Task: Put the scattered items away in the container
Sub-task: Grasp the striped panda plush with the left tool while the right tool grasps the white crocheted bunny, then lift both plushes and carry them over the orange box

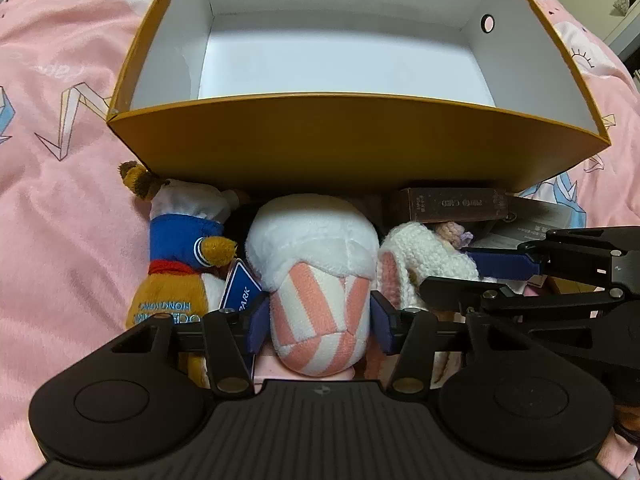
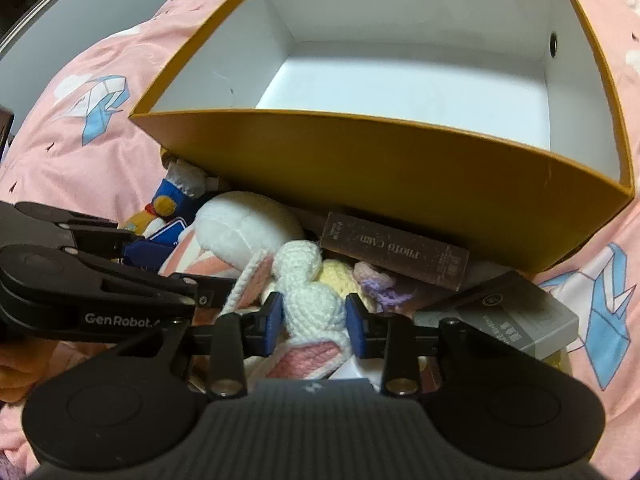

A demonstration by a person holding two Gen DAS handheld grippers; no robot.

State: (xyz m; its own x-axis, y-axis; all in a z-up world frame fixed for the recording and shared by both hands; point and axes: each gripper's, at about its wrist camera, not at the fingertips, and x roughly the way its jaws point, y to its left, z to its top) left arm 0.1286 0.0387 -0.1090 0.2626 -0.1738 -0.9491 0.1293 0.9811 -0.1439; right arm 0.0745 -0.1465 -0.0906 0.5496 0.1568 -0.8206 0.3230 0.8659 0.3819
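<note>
Both grippers, left (image 1: 316, 312) on striped plush (image 1: 320, 312) and right (image 2: 314, 316) on crochet rabbit (image 2: 308, 300), are closed mid-body on soft, light, compressible toys beside the box (image 1: 352, 144).

This is a bedroom in a home. Everything lies on a bed (image 1: 60, 220) covered in soft pink bedding printed with origami cranes (image 2: 102, 98). Plush toys (image 1: 176, 256) and a crocheted bunny (image 2: 310, 300) sit beside an orange cardboard box (image 1: 352, 148), and white furniture (image 1: 624, 20) stands in the far corner.
</note>
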